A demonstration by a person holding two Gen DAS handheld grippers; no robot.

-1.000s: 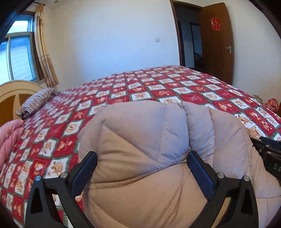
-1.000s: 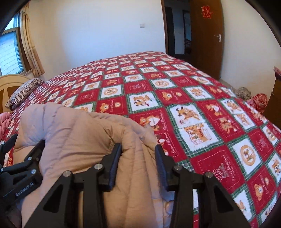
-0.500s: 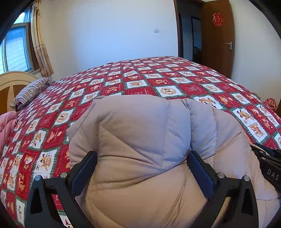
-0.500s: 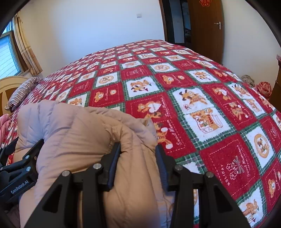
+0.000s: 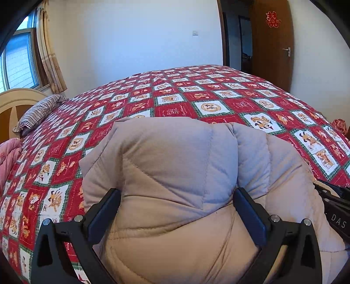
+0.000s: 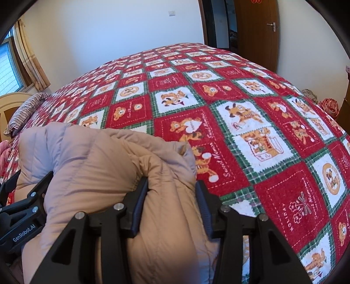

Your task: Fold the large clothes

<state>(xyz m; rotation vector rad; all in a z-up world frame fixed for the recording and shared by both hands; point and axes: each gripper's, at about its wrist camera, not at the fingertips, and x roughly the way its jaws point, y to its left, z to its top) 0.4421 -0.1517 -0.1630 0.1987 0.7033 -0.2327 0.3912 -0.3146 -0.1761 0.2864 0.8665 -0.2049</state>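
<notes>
A beige quilted down jacket, stitched in diagonal panels that shade pale lilac-grey in the light, lies on a bedspread chequered in red and white squares with green plaid borders and orange cartoon bears. A pillow carries dark and white stripes. A pink quilt shows at the edge. The headboard is cream and tan, the curtain yellow-beige, the door brown with a red paper emblem. Both grippers' fingers are black.
</notes>
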